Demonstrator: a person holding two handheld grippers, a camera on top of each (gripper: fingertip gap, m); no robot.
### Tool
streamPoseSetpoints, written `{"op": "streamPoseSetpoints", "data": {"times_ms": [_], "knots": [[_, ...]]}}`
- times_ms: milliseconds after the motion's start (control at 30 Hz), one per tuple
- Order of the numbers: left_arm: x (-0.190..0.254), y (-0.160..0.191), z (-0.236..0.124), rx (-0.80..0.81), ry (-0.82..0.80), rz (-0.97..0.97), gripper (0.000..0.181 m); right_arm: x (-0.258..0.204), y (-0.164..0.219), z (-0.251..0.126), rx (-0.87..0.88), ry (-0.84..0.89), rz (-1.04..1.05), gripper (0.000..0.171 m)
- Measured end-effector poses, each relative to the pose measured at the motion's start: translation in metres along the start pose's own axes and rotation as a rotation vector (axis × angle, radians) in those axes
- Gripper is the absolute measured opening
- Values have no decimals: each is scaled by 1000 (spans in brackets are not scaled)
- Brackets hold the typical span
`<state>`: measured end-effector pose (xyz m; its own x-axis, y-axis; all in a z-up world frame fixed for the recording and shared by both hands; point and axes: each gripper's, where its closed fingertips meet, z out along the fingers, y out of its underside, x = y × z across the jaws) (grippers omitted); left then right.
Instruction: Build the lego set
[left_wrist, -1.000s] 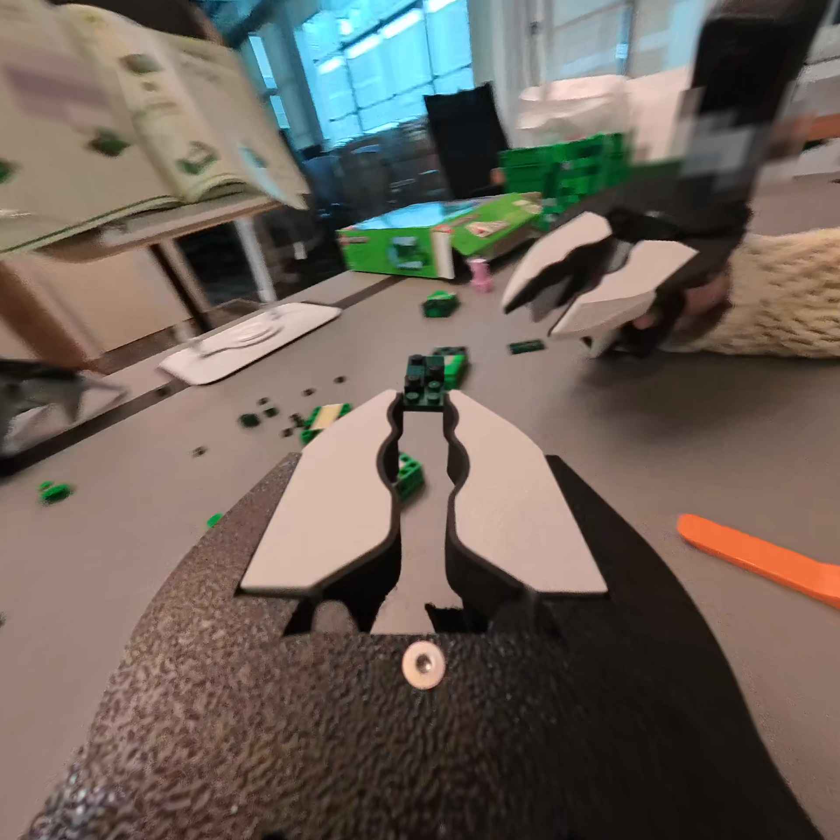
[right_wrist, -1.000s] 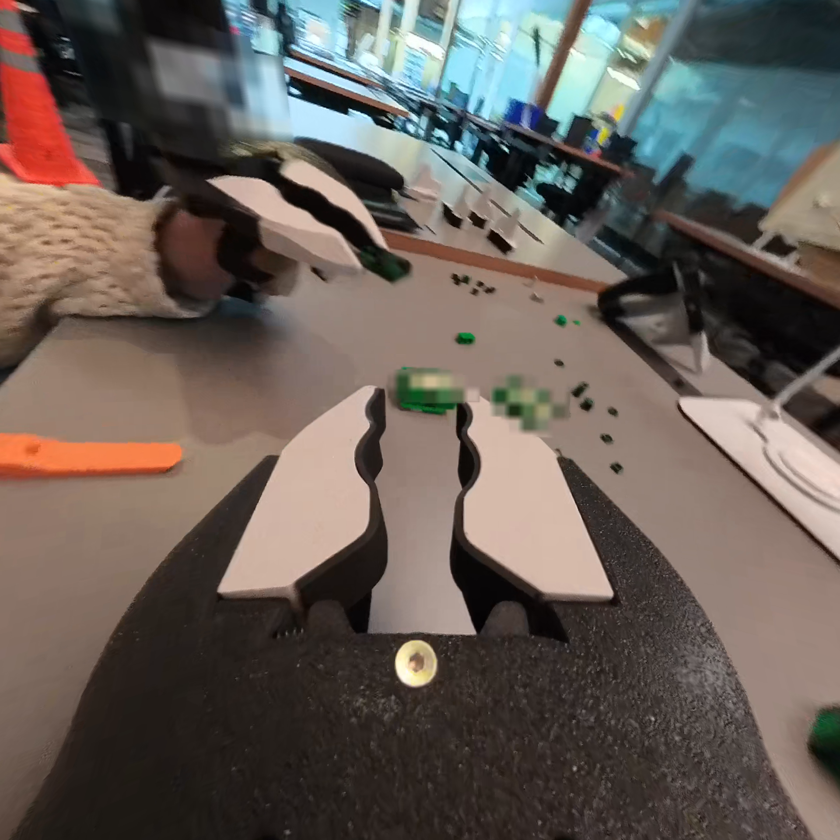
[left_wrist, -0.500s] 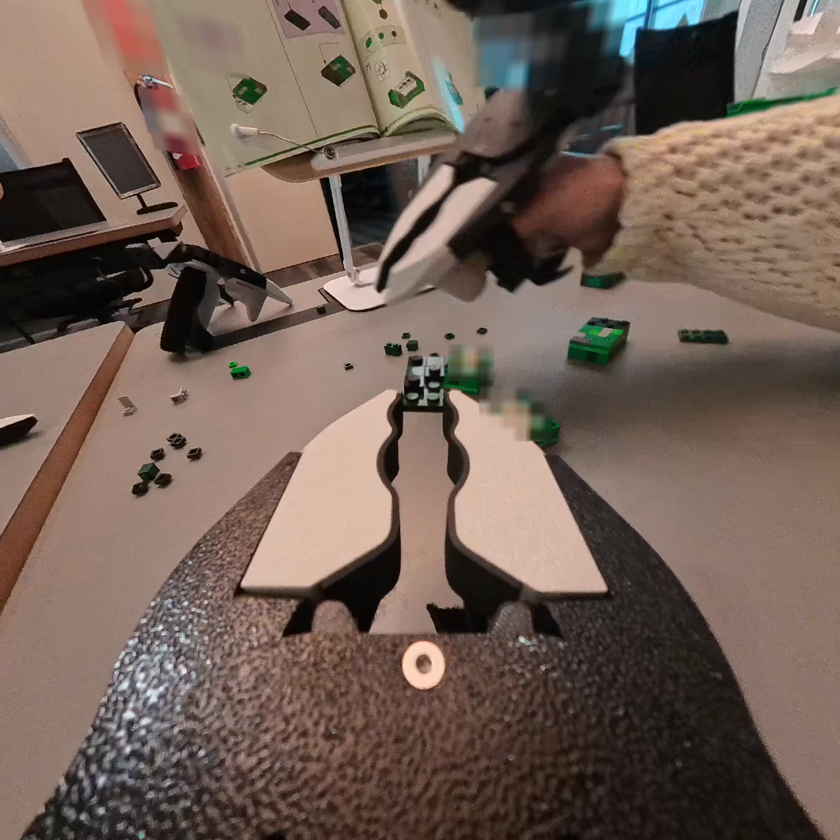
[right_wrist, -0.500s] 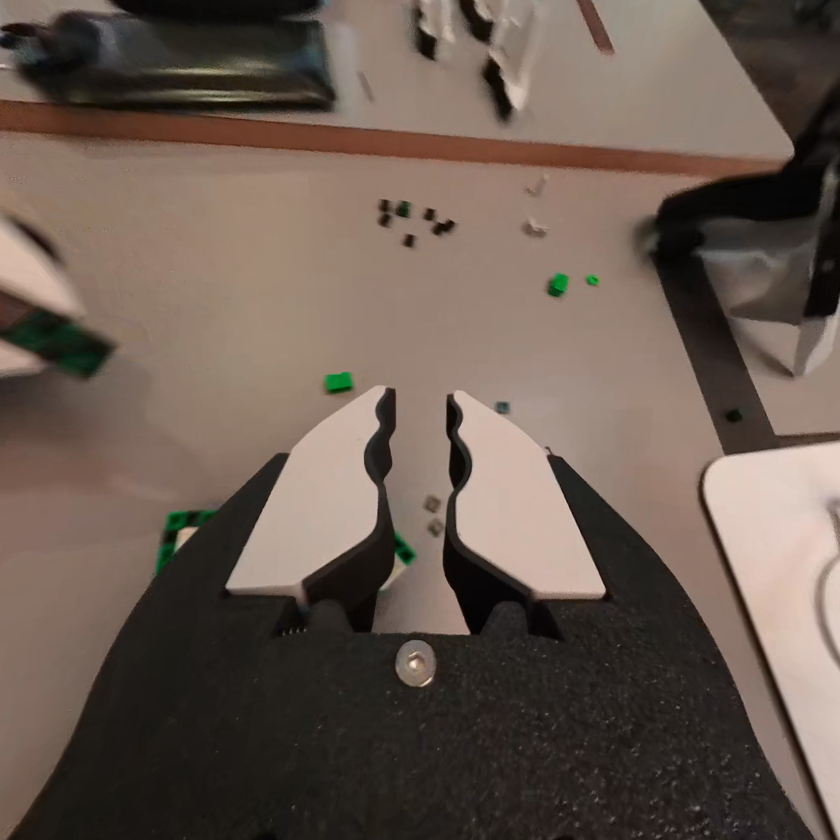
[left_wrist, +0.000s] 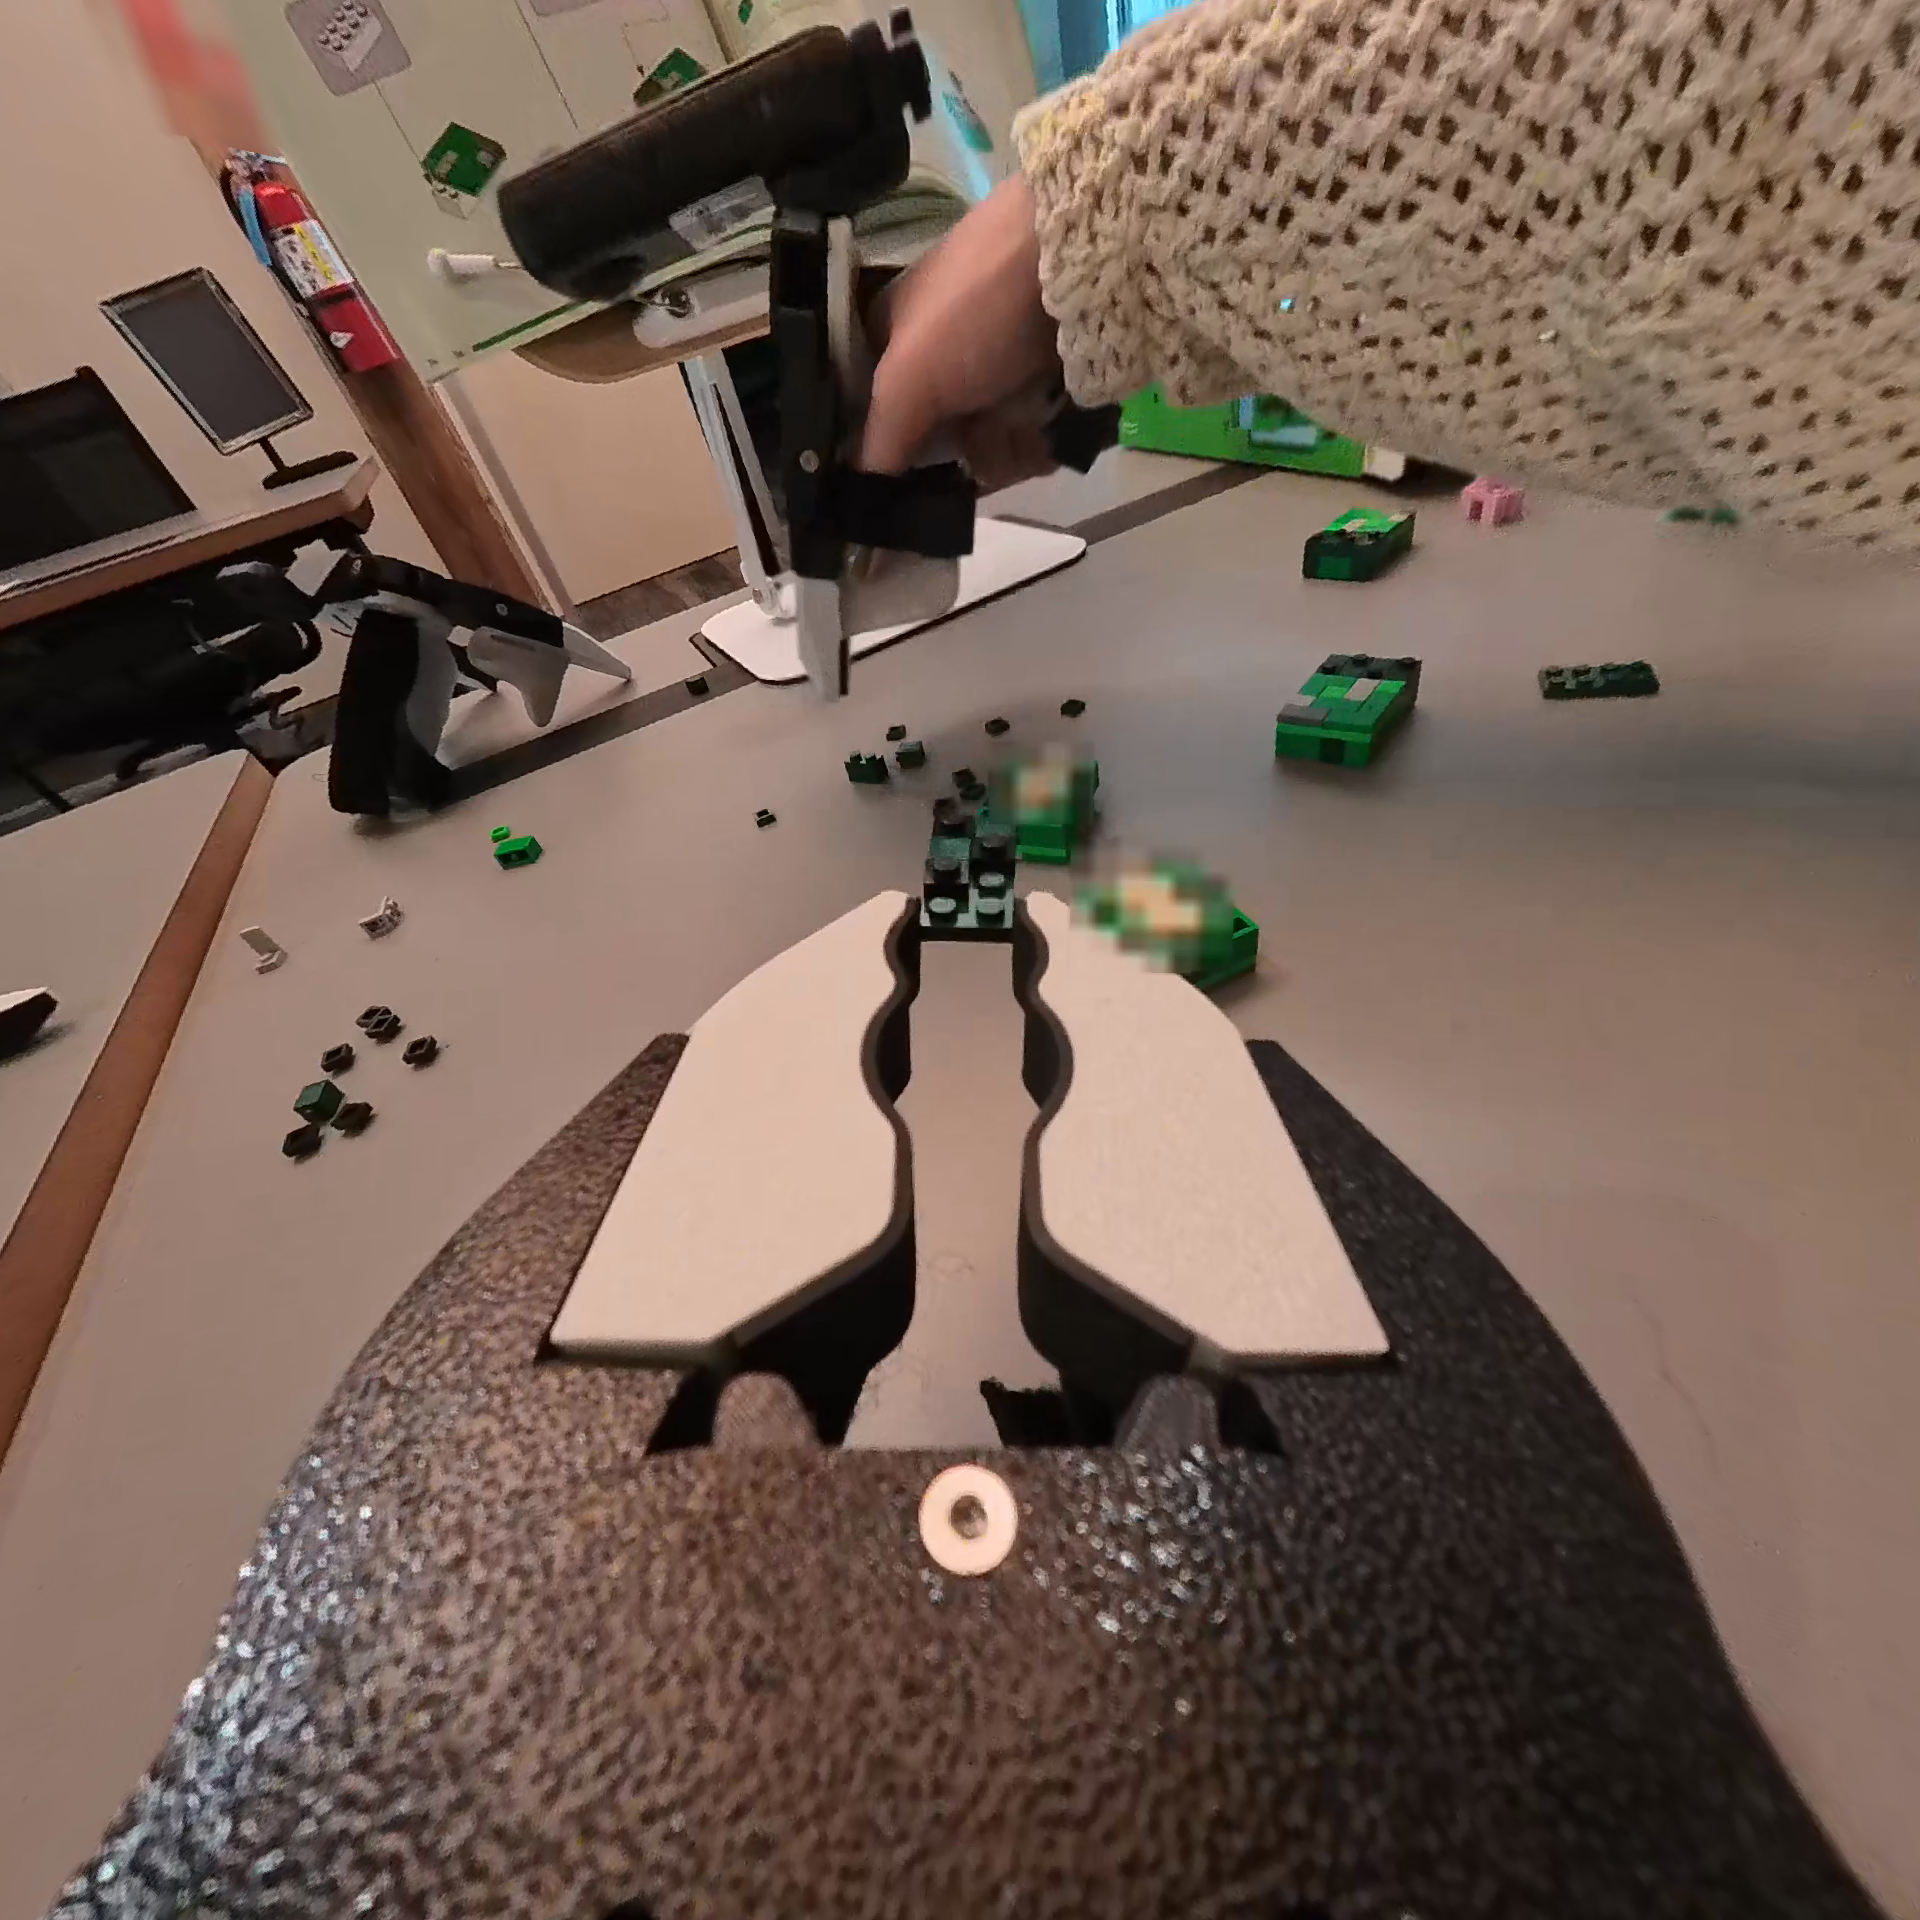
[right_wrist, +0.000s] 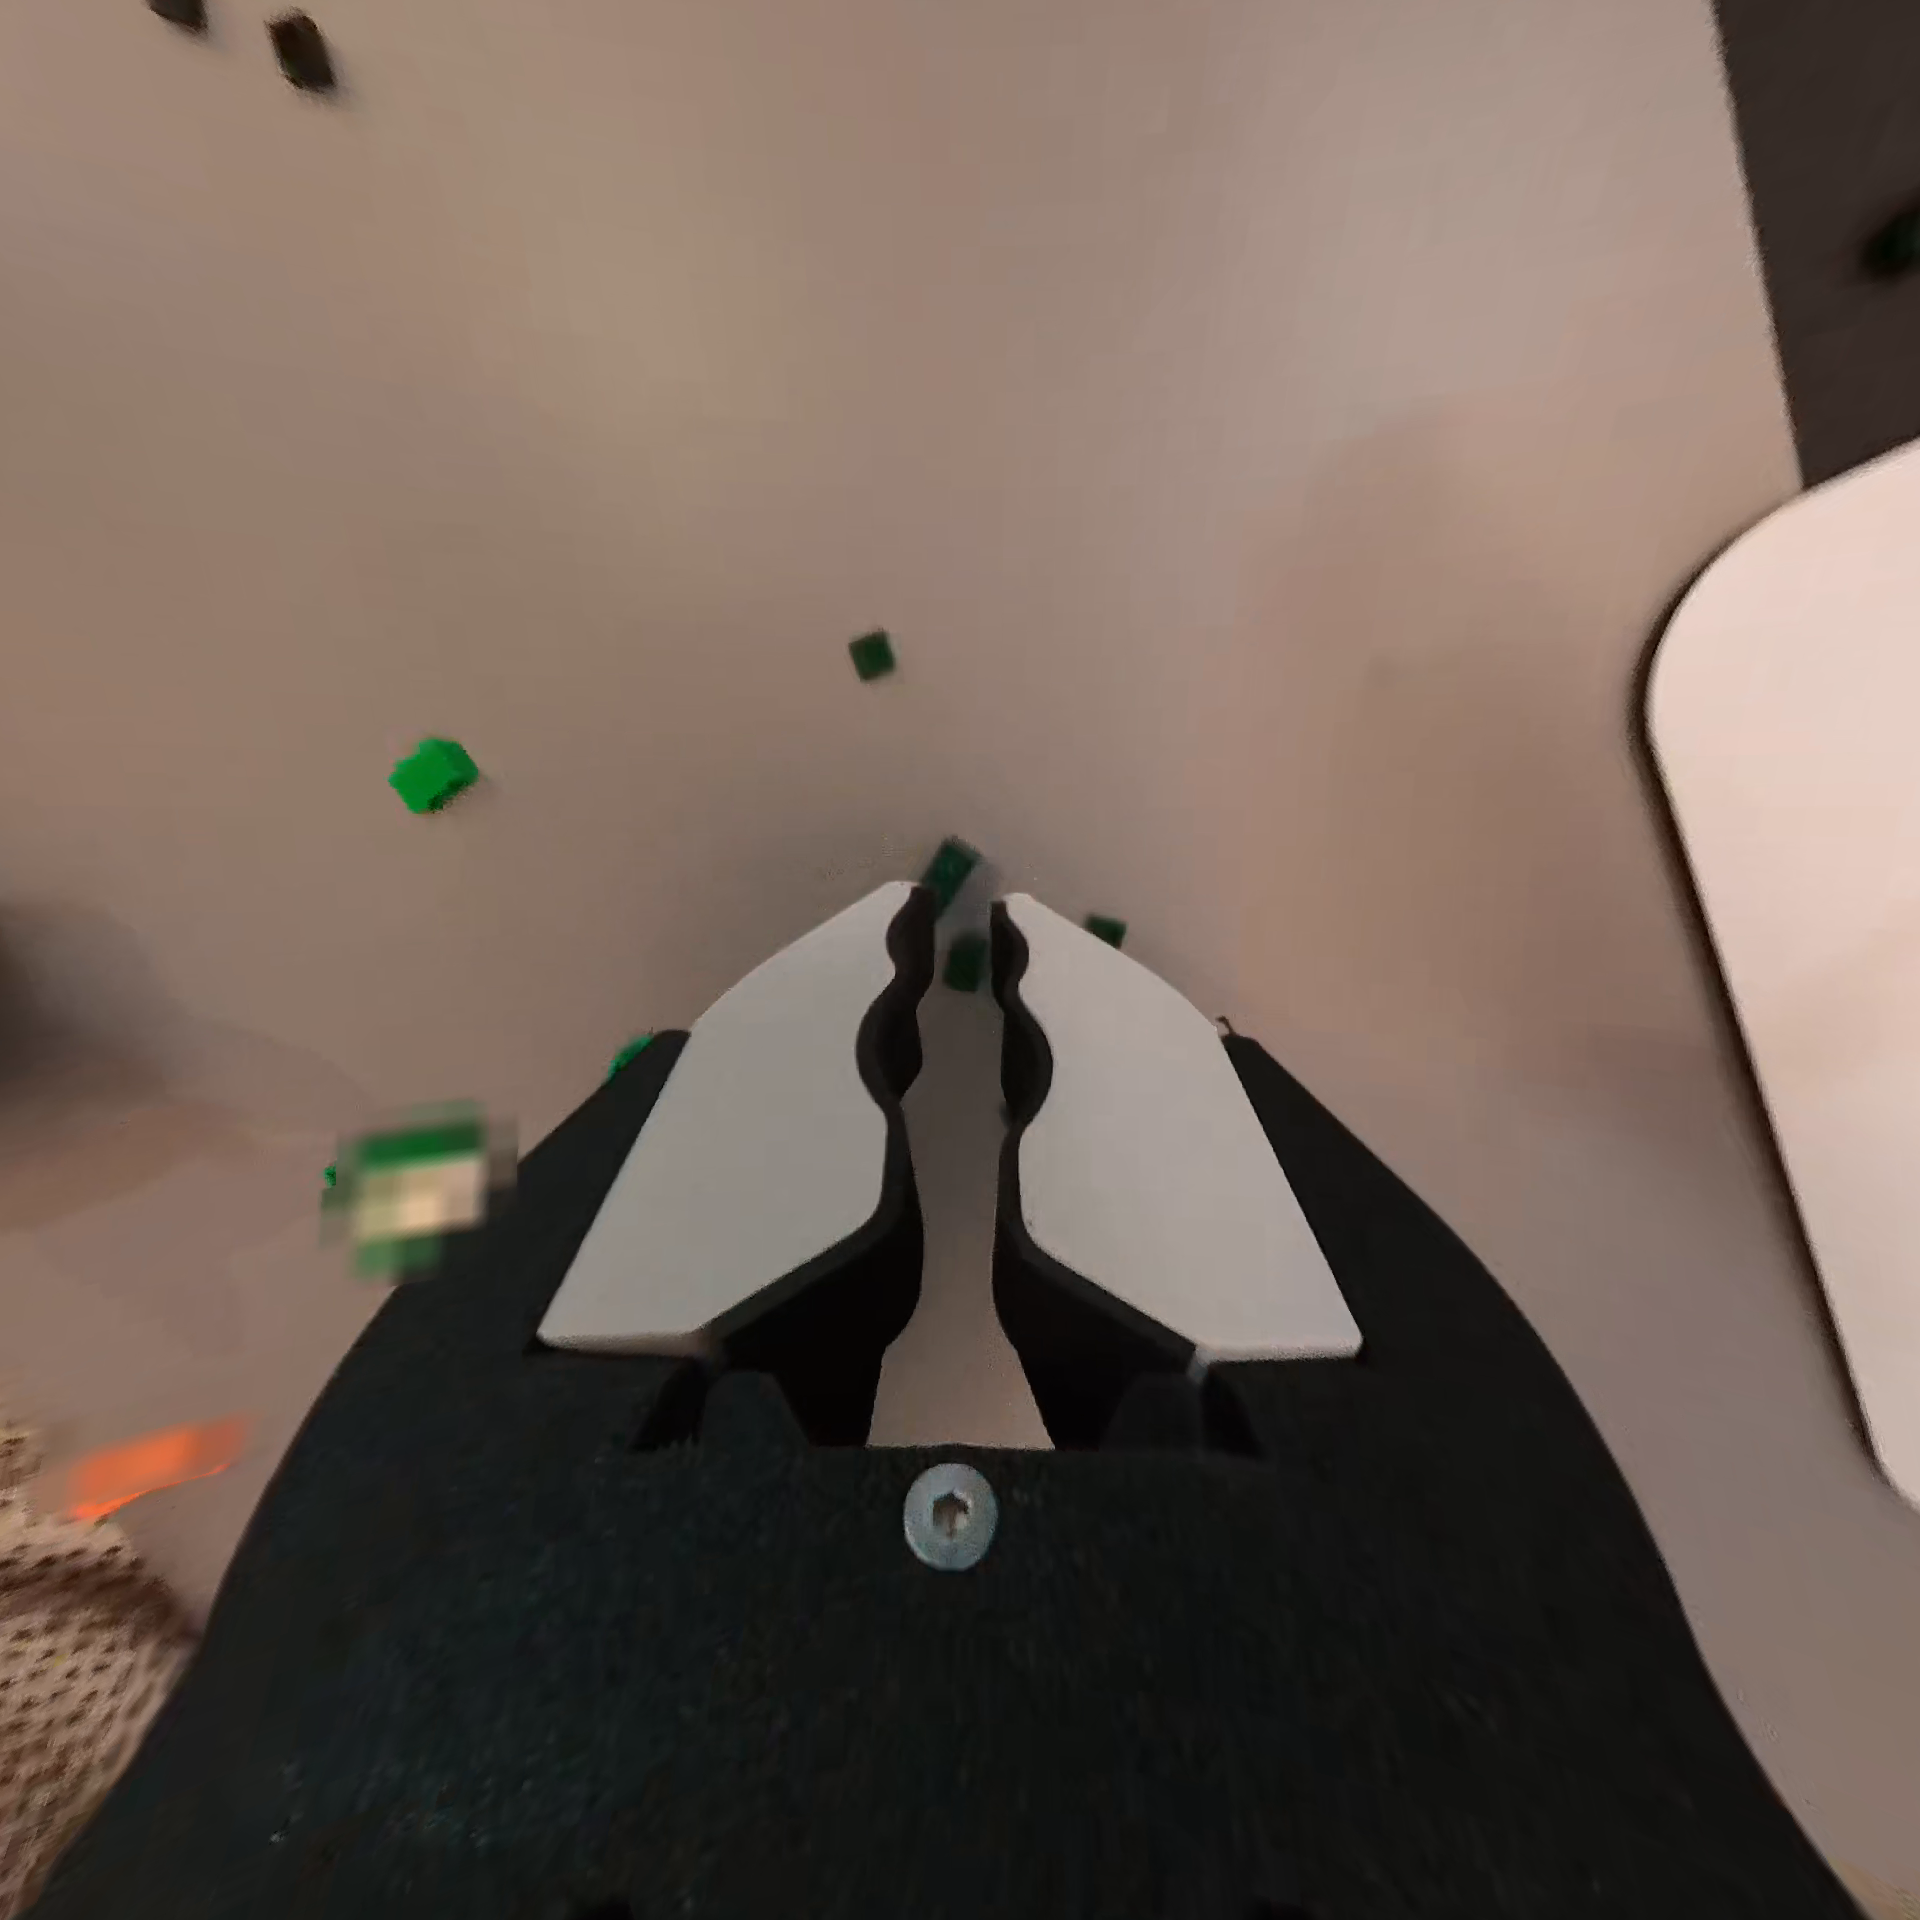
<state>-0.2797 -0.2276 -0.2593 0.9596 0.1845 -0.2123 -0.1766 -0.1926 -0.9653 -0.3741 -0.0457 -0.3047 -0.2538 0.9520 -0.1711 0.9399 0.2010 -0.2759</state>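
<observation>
My left gripper (left_wrist: 968, 920) is shut on a small dark green and black lego assembly (left_wrist: 966, 878) and holds it just above the grey table (left_wrist: 1455, 1039). My right gripper (right_wrist: 956, 902) points straight down at the table, its jaws a narrow gap apart. A small dark green piece (right_wrist: 951, 868) lies at its tips and another (right_wrist: 964, 961) shows between the fingers. In the left wrist view the right gripper (left_wrist: 826, 665) hangs edge-on over several scattered dark pieces (left_wrist: 894, 753). Whether it touches a piece is blurred.
Green builds (left_wrist: 1345, 707) (left_wrist: 1356, 542), a dark plate (left_wrist: 1597, 681) and a pink piece (left_wrist: 1493, 499) lie to the right. A white stand base (left_wrist: 997, 582) (right_wrist: 1818, 935) holds the instruction booklet. A spare gripper (left_wrist: 436, 665) lies at the left. A bright green brick (right_wrist: 431, 774) is nearby. My hands' fingertips stand some 20 cm from each other. Left tips and right tips are each some 12 cm from the bright green brick (right_wrist: 431, 774).
My right gripper has swung across to the far left, tipped down over the small dark pieces, and its jaws have narrowed. My left gripper keeps its hold and has turned left.
</observation>
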Motion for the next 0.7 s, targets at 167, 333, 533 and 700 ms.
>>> {"op": "streamPoseSetpoints", "data": {"times_ms": [167,333,533,700], "knots": [[3,2,1,-12,9,16,16,4,31,-6,-120,14,-7,7],[3,2,1,-13,13,18,16,13,43,-9,-115,55,-14,4],[4,2,1,-13,16,24,16,12,55,-4,-159,-9,53,6],[7,4,3,-29,23,40,16,11,76,-4,-229,6,72,9]]}}
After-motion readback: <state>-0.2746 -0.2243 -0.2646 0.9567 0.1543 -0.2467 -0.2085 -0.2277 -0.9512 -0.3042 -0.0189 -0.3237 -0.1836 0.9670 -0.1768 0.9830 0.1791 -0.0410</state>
